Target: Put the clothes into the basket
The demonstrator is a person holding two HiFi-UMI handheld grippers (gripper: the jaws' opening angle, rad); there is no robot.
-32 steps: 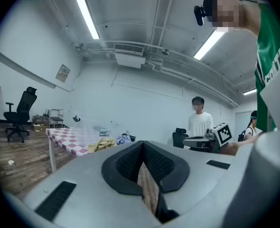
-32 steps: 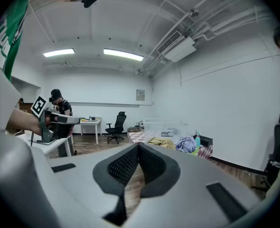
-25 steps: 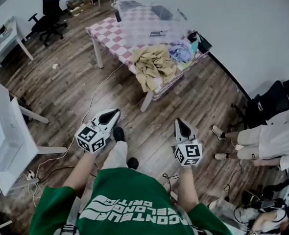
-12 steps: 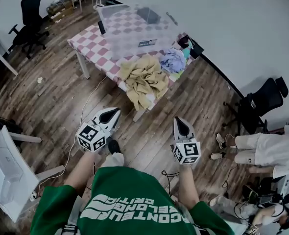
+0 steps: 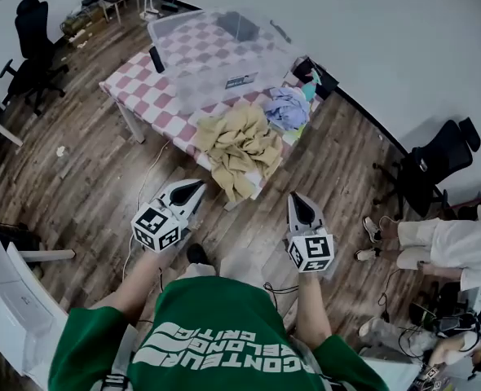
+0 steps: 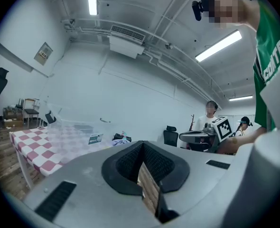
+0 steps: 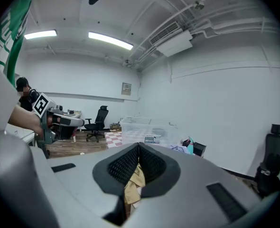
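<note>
Head view shows the table (image 5: 139, 88) with its pink-and-white checked cloth standing ahead of the person, across bare wooden floor. The clear plastic basket (image 5: 208, 55) takes up the table's far half. A black office chair (image 5: 432, 165) stands well to the table's right, by the wall, out of the path.

The tan clothes (image 5: 240, 145) lie heaped on the table's near edge, and part of the heap droops over that edge toward the floor. A smaller lilac garment (image 5: 288, 106) sits at the table's right end, just beyond the heap and beside the basket.

The left gripper (image 5: 193, 187) and the right gripper (image 5: 296, 199) are both short of the table, jaws pressed together with nothing between them. Both point toward the table's near edge. The heap lies ahead and between them, its long axis running from the basket side toward the person. The left gripper looks slightly nearer the drooping end, while the right lines up better with the lilac garment.

A dark phone-like object (image 5: 156, 59) rests on the table's left part beside the basket. A thin cable (image 5: 147, 186) trails on the floor from the table's near left side; it is probably the only thing underfoot.
</note>
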